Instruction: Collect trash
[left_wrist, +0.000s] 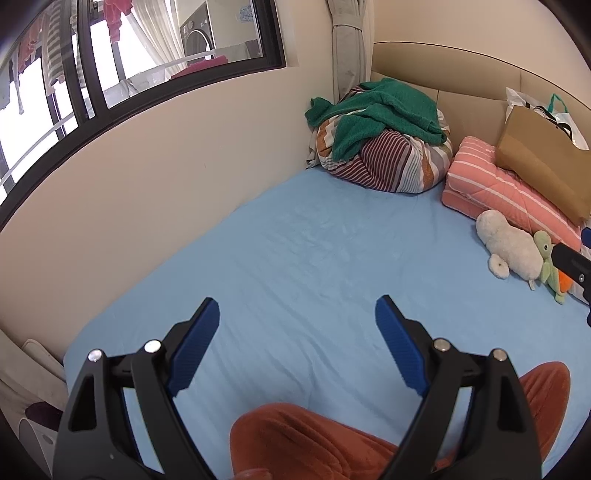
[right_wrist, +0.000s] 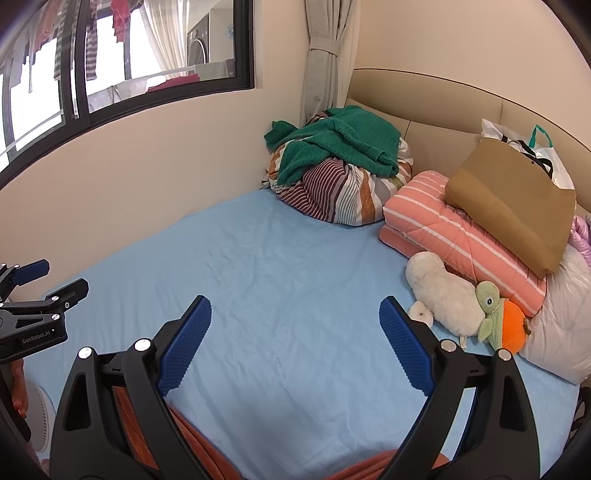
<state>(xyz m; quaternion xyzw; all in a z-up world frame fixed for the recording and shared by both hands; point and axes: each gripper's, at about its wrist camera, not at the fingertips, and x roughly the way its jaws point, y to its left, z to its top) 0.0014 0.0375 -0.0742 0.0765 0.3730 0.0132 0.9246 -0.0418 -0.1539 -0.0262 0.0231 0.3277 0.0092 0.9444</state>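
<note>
The left tongs (left_wrist: 297, 321) stand wide apart and hold nothing, poised above the near part of a bed covered with a light blue sheet (left_wrist: 295, 258). The right tongs (right_wrist: 295, 319) are likewise spread wide and hold nothing, over the same sheet (right_wrist: 277, 277); in the right wrist view the left tongs (right_wrist: 55, 277) also show at the far left edge, apart from the right pair.

No loose piece of trash can be made out on the sheet between either pair. At the far end, in the corner under the tied curtain (right_wrist: 325, 59), lies a striped bundle of bedding (right_wrist: 343, 195) with a green towel (right_wrist: 332, 144) on top. To its right a folded pink striped quilt (right_wrist: 454, 229) carries a brown paper bag (right_wrist: 513, 206), with a white plastic bag (right_wrist: 554, 162) behind it against the beige headboard (left_wrist: 461, 74). Just beside the quilt, nearer, a white plush toy (right_wrist: 443, 295) touches a small green and orange plush (right_wrist: 498, 317). A window (left_wrist: 129, 55) runs along the left wall. Orange fabric (left_wrist: 314, 439) shows at the near edge.
</note>
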